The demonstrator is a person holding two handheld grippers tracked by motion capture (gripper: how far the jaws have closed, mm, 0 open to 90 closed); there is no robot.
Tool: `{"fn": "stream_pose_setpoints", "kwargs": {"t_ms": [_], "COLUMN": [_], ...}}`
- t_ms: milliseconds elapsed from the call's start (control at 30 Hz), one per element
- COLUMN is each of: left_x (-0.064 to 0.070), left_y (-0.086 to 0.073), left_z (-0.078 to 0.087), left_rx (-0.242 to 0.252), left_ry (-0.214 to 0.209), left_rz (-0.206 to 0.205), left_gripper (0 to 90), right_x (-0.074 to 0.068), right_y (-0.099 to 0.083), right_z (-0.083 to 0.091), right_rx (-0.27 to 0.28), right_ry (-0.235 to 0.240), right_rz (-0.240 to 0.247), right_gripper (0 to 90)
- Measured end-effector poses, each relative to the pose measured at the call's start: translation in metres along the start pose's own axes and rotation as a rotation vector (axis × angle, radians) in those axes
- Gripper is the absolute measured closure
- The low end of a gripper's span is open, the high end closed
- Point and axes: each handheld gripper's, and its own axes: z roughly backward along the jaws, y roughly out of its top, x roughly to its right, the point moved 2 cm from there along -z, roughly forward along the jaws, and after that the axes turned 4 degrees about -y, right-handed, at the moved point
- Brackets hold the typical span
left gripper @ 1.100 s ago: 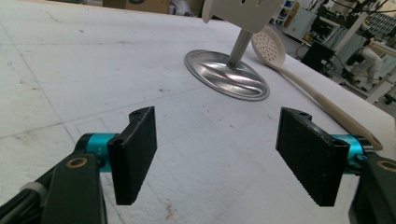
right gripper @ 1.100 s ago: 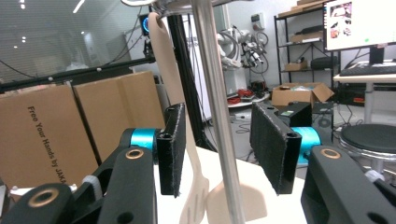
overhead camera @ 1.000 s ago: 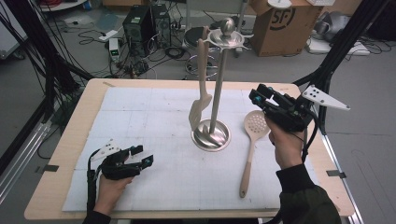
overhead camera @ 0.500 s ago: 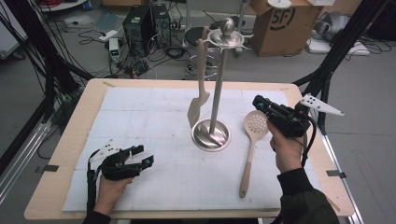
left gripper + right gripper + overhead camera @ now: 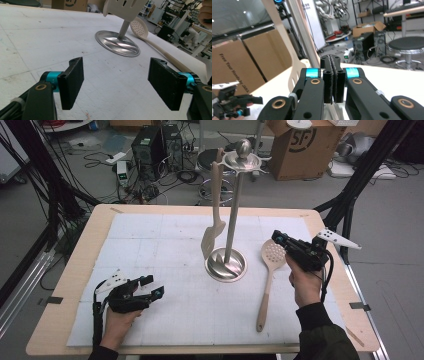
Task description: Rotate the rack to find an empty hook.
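Well, the pale wooden spatula (image 5: 126, 8) hanging on the shiny metal stand (image 5: 231, 220) is cut off at the top in your left gripper view. Your left gripper (image 5: 120, 83) is wide open w/ nothing in it. Your right gripper (image 5: 332, 77) is clenched tight, empty, just beside the pale holey wooden spoon (image 5: 269, 270) lying on the white mat (image 5: 150, 245).

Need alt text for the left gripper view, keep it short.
The left claw is open, its two black pads wide apart over a white mat. Beyond it stand the round metal base of a utensil stand and a pale slotted spatula hanging above it, with a perforated wooden spoon lying on the mat beside the base.
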Motion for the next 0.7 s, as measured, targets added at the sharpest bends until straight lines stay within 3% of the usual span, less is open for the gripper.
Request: {"fn": "stream_pose_setpoints", "kwargs": {"t_ms": [133,233,367,700], "left_x": [0.0,0.0,0.0,0.0], "left_y": [0.0,0.0,0.0,0.0], "left_z": [0.0,0.0,0.0,-0.001], "left_rx": [-0.003,-0.005,-0.005,-0.005], "left_ry": [-0.003,-0.002,-0.003,-0.003], "left_rz": [-0.001,-0.002,-0.002,-0.002], "left_gripper": [29.4,29.4,29.5,29.4], "right_x": [0.008,0.012,0.013,0.027], "right_y": [-0.013,-0.022,-0.032,-0.053], "right_z": [-0.002,-0.006,-0.011,-0.012], "right_rx": [-0.03,-0.101,-0.139,-0.166], "right_ry": [-0.03,-0.063,-0.071,-0.074], "right_rz": [-0.007,0.01,0.019,-0.037], "right_gripper": [89.9,89.9,89.9,90.0]}}
